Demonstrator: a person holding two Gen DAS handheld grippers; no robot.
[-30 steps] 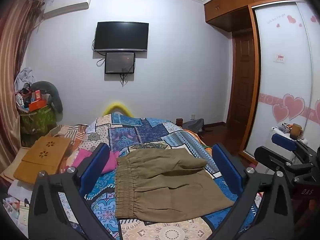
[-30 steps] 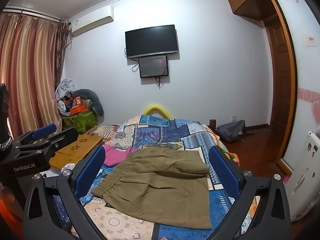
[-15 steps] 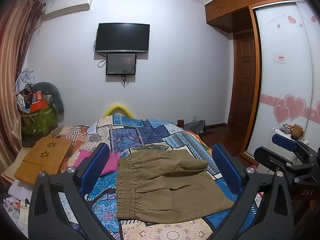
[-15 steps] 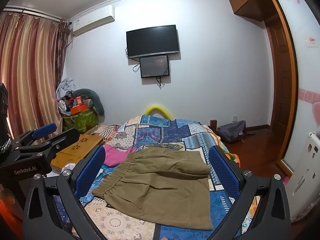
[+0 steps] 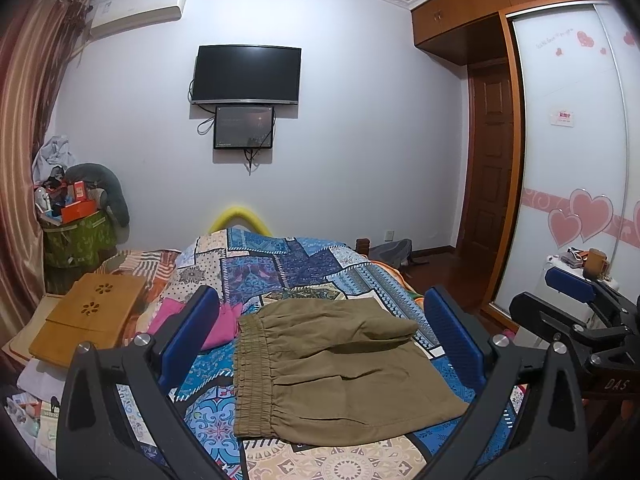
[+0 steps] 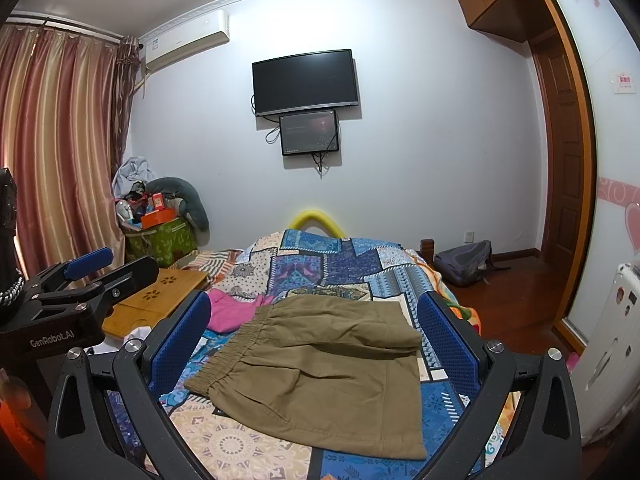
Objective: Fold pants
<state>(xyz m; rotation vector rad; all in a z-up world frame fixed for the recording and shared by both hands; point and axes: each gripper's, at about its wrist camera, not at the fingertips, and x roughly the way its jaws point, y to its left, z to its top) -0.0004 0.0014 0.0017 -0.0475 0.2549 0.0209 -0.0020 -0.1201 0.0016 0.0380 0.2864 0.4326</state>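
Olive-brown pants [image 5: 332,368] lie flat on the patterned bedspread [image 5: 288,268], folded into a short block, elastic waistband to the left. They also show in the right wrist view [image 6: 320,364]. My left gripper [image 5: 320,328] is open and empty, held above and short of the pants, its blue pads either side of them. My right gripper [image 6: 316,328] is open and empty too, likewise hovering short of the pants. Each gripper shows at the edge of the other's view, the right one [image 5: 576,312] and the left one [image 6: 80,280].
A pink cloth [image 5: 212,320] lies on the bed left of the pants. A wooden lap tray [image 5: 84,316] sits at the bed's left edge. A green bin [image 6: 164,240] with clutter stands by the curtain. A backpack [image 6: 464,262] lies on the floor; a wardrobe [image 5: 576,160] is right.
Both views have tilted down very slightly, so the wall TV sits a little lower in frame. The pants have not moved and both grippers stay open.
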